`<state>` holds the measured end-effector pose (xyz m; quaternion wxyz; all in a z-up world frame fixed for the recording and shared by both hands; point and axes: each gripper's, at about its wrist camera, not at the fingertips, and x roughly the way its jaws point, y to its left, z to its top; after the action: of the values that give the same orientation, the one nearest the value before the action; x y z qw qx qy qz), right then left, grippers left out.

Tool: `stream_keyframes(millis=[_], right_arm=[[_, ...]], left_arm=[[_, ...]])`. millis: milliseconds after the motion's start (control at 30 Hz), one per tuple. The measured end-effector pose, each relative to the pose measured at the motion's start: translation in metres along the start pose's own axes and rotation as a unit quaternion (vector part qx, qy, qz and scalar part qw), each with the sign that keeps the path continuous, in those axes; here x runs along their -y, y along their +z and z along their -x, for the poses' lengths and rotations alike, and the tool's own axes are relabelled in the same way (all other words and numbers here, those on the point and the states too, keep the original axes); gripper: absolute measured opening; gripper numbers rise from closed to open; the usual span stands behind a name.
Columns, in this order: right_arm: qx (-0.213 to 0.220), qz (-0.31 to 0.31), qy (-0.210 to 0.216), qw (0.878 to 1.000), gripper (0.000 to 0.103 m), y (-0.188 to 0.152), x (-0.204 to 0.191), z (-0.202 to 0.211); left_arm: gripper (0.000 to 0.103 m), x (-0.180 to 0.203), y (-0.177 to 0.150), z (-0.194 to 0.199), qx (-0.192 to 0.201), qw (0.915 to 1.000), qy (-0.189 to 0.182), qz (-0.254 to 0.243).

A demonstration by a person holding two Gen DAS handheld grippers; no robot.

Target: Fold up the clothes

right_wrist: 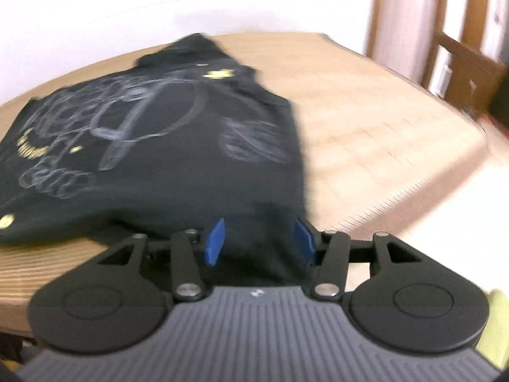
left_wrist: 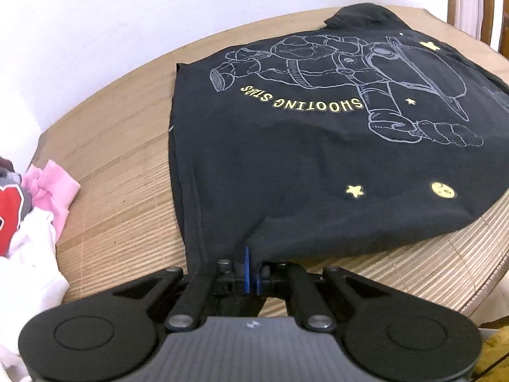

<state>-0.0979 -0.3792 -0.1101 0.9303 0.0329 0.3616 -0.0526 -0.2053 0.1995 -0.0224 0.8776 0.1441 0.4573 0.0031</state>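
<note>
The left gripper point(left_wrist: 251, 270) is pinching the near hem of the black printed cotton T-shirt point(left_wrist: 318, 146), anchoring it; the right gripper point(right_wrist: 259, 238) is straddling cloth, released.

A black cotton T-shirt point(right_wrist: 178, 159) printed with grey line drawings and small yellow marks is seen spread over a light woven bamboo mat point(right_wrist: 381, 146). The picture is blurred. The right gripper point(right_wrist: 259, 238) is seen at the garment's near edge, its 2 blue pads point(right_wrist: 214, 242) held apart with dark fabric lying between them, not pinched. A white wall and a brown wooden frame point(right_wrist: 464, 47) are seen behind.
</note>
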Motion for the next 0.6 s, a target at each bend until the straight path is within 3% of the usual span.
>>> stream_keyframes(millis=[233, 333, 500, 600], right_arm=[[-0.007, 0.014, 0.013, 1.0, 0.055, -0.019, 0.016, -0.024], [-0.004, 0.018, 0.026, 1.0, 0.055, -0.015, 0.014, -0.034], [-0.006, 0.013, 0.042, 0.999, 0.055, -0.008, 0.012, -0.042], [-0.011, 0.01, 0.049, 0.999, 0.055, -0.007, 0.014, -0.04]], left_arm=[[0.005, 0.016, 0.002, -0.009, -0.003, 0.9997, 0.009, -0.022], [0.011, 0.023, -0.002, -0.012, 0.0, 0.9993, 0.007, -0.036], [0.013, 0.027, -0.011, -0.022, -0.004, 0.999, 0.014, -0.042], [0.028, 0.029, -0.017, -0.02, 0.001, 0.9988, 0.01, -0.048]])
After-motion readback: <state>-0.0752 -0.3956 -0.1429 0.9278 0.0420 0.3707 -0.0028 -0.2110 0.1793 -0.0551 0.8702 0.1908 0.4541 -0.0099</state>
